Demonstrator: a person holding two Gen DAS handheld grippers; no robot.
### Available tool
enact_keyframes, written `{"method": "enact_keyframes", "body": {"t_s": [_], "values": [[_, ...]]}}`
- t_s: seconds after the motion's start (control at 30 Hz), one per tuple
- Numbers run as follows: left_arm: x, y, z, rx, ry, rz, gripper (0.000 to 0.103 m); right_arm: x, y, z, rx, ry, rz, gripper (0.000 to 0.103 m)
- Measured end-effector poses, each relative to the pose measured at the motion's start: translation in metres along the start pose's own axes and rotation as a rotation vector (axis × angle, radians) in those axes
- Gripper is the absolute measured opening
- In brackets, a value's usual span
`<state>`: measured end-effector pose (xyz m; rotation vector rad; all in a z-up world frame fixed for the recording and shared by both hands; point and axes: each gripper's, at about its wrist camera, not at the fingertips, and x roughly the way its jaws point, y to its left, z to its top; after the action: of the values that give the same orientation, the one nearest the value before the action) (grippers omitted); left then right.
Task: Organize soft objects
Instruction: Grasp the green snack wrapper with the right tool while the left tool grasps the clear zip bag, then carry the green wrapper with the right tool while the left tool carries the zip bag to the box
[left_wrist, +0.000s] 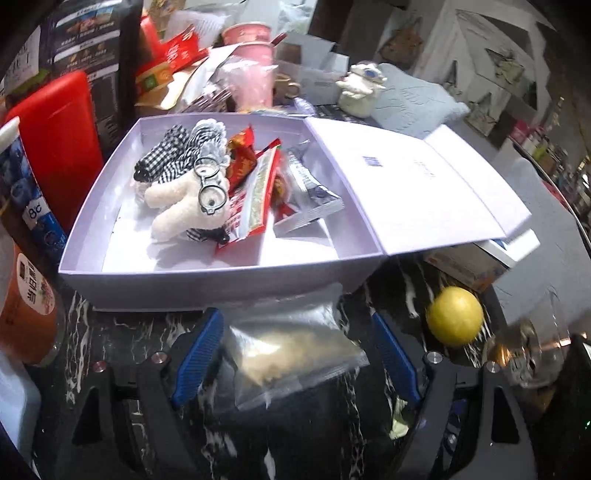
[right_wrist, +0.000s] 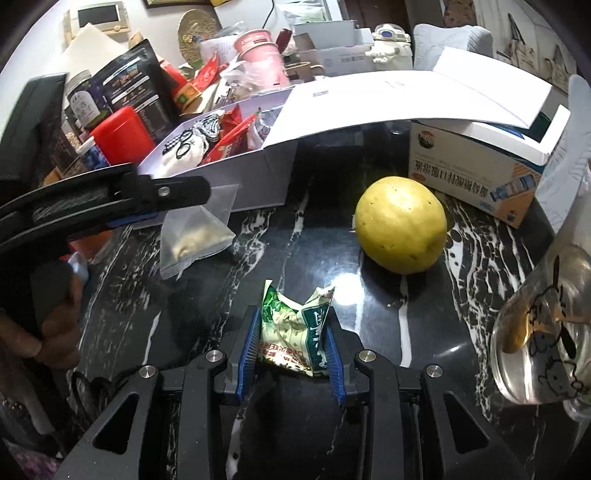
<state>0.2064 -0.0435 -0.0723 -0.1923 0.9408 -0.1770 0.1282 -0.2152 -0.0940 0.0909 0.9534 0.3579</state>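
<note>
**Two packets gripped-or-nearly, box waiting open**

Left wrist view: left claw released, blue pads spread wide on either side of a clear pouch of pale crumbs lying on the black marble table, just short of the lavender box. Pads apparently not yet touching the film. Advice for this step: close on the pouch's filled middle, not the flat sealed edge, and squeeze lightly so the contents do not crush; lift clear of the box's near wall before going over it. Box, lid flung open to the right, holds a white plush bear with wire spectacles, checked fabric pieces, red snack packets and a silver sachet. Front of the box floor bare. Yellow citrus fruit sits on the table at right.

Right wrist view: right claw clenched on a crumpled green-and-white packet, low over the table. Fruit ahead, medicine carton behind it propping the lid. Drinking glass near the right edge.
</note>
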Motion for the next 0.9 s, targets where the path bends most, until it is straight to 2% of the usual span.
{"method": "enact_keyframes", "body": {"t_s": [0.13, 0.23, 0.3, 0.4, 0.5, 0.53, 0.6, 0.63, 0.9], "values": [[0.013, 0.006, -0.001, -0.021, 0.035, 0.034, 0.082, 0.0, 0.0, 0.001, -0.009, 0.0, -0.005, 0.033], [0.019, 0.013, -0.004, -0.045, 0.057, 0.001, 0.082, 0.0, 0.002, 0.001, -0.004, -0.003, -0.001, 0.033], [0.03, 0.016, -0.005, -0.061, 0.121, -0.012, 0.082, 0.0, 0.002, -0.001, 0.005, 0.0, 0.001, 0.033], [0.035, 0.009, -0.007, 0.006, 0.132, 0.014, 0.082, -0.001, 0.002, -0.003, 0.006, 0.005, -0.006, 0.033], [0.036, 0.006, -0.011, 0.01, 0.106, 0.0, 0.081, -0.004, 0.001, -0.005, 0.009, 0.003, -0.013, 0.033], [0.035, 0.007, -0.014, 0.006, 0.09, -0.01, 0.072, -0.005, 0.0, -0.006, 0.013, 0.001, -0.015, 0.033], [0.034, 0.006, -0.017, 0.018, 0.078, -0.024, 0.066, -0.006, 0.0, -0.007, 0.018, -0.001, -0.021, 0.033], [0.032, 0.005, -0.018, 0.027, 0.071, -0.026, 0.06, -0.007, -0.001, -0.007, 0.021, -0.002, -0.025, 0.033], [-0.004, -0.012, -0.037, 0.122, 0.019, -0.035, 0.059, -0.015, -0.003, -0.017, 0.052, -0.018, -0.033, 0.033]]}}
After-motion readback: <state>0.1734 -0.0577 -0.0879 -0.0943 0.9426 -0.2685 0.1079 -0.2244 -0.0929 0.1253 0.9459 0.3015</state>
